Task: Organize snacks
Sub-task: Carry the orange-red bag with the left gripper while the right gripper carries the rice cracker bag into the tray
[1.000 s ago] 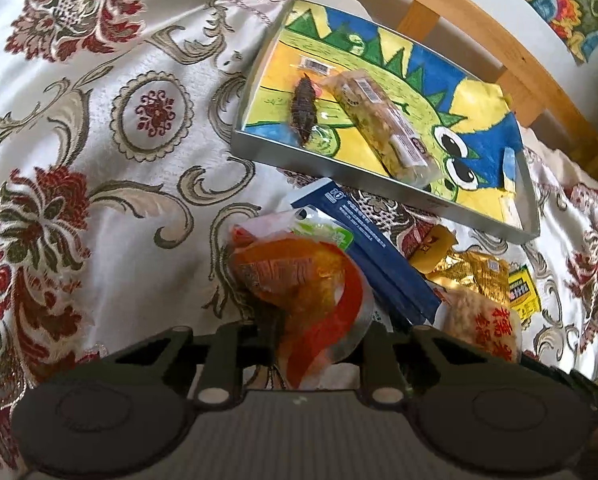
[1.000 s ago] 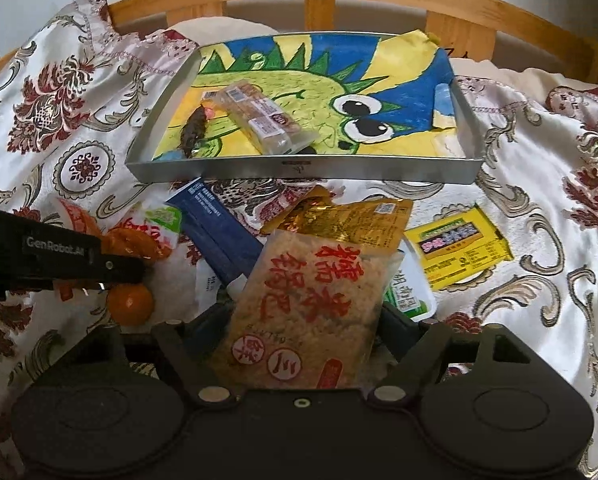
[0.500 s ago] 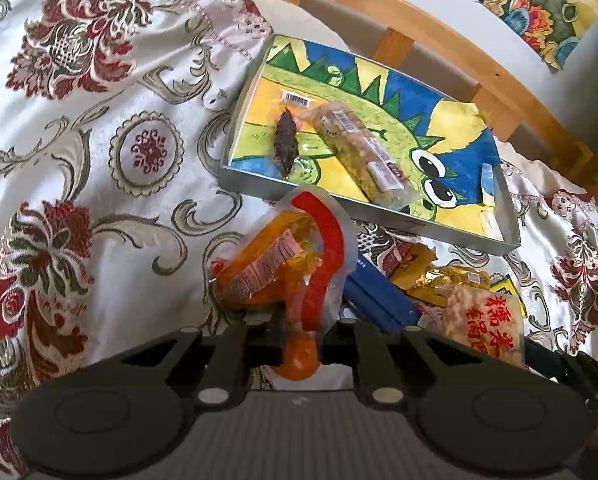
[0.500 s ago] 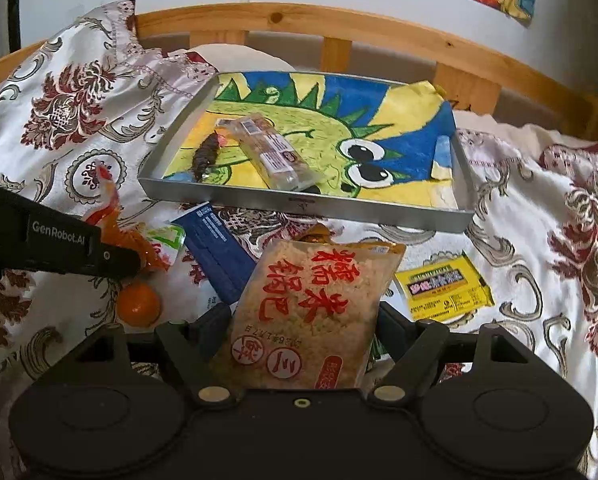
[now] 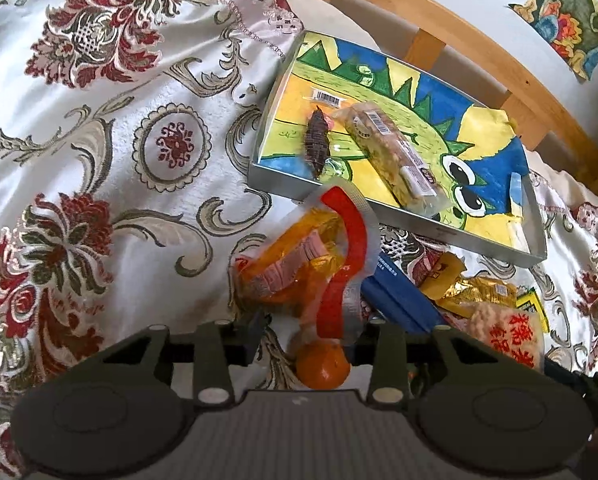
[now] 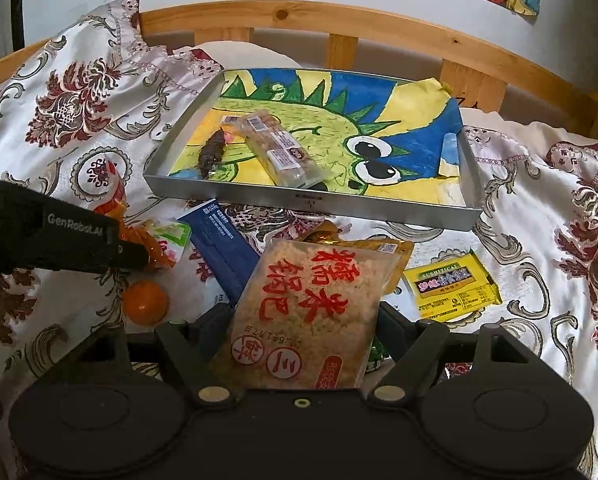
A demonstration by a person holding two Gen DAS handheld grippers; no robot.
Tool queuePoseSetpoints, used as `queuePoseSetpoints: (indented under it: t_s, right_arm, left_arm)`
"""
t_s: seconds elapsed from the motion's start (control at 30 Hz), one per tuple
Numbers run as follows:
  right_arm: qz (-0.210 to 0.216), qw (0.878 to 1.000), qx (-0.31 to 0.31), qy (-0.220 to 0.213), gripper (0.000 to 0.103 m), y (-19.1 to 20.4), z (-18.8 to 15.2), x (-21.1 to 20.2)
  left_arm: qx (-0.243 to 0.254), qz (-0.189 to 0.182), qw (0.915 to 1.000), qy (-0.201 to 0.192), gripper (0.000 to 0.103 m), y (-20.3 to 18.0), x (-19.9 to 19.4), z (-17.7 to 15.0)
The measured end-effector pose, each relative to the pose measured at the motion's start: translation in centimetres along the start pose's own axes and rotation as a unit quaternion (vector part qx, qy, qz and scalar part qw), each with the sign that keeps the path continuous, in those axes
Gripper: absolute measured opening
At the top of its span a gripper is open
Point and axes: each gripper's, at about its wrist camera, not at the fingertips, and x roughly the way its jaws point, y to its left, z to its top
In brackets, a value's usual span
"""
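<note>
My left gripper (image 5: 311,328) is shut on an orange-and-red snack packet (image 5: 311,264) and holds it above the bedspread, short of the metal tray (image 5: 275,184). My right gripper (image 6: 303,320) is shut on a rice-cracker packet with red characters (image 6: 311,312), lifted in front of the tray (image 6: 311,202). The tray has a dinosaur drawing inside and holds a dark dried snack (image 6: 211,152) and a clear long cracker pack (image 6: 283,152). The left gripper also shows in the right wrist view (image 6: 131,254).
On the floral bedspread lie an orange fruit (image 6: 145,302), a blue packet (image 6: 223,248), a gold packet (image 6: 383,248), a yellow packet (image 6: 451,286) and a green-white packet (image 6: 175,236). A wooden headboard (image 6: 339,40) stands behind the tray.
My left gripper closed on the orange packet and lifted it off the bed, uncovering the orange fruit. My right gripper rose with the rice-cracker packet. Both views pulled back from the pile.
</note>
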Motion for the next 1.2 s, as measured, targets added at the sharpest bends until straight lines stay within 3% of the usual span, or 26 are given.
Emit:
queuePoseSetpoints:
  t_s: [0.23, 0.33, 0.57, 0.8, 0.93, 1.2]
  right_arm:
    - [0.004, 1.0, -0.007, -0.003, 0.079, 0.2, 0.0, 0.1]
    - [0.004, 1.0, -0.016, -0.009, 0.079, 0.3, 0.0, 0.1]
    - [0.007, 1.0, -0.018, -0.012, 0.079, 0.5, 0.1, 0.1]
    - [0.007, 1.0, -0.018, -0.021, 0.079, 0.5, 0.1, 0.0]
    - [0.007, 1.0, -0.019, -0.019, 0.079, 0.5, 0.1, 0.0]
    - [0.007, 1.0, -0.019, -0.021, 0.079, 0.5, 0.1, -0.1]
  left_arm:
    - [-0.032, 0.011, 0.9994, 0.008, 0.042, 1.0, 1.2, 0.3]
    - [-0.04, 0.013, 0.9991, 0.011, 0.036, 1.3, 1.3, 0.2]
    - [-0.036, 0.014, 0.9992, 0.013, 0.034, 1.1, 1.1, 0.1]
    - [-0.046, -0.008, 0.9988, 0.012, 0.033, 1.1, 0.0, 0.0]
    - [-0.038, 0.002, 0.9992, 0.013, 0.033, 0.8, 0.3, -0.1]
    - [-0.029, 0.005, 0.9994, -0.017, 0.032, 0.5, -0.6, -0.1]
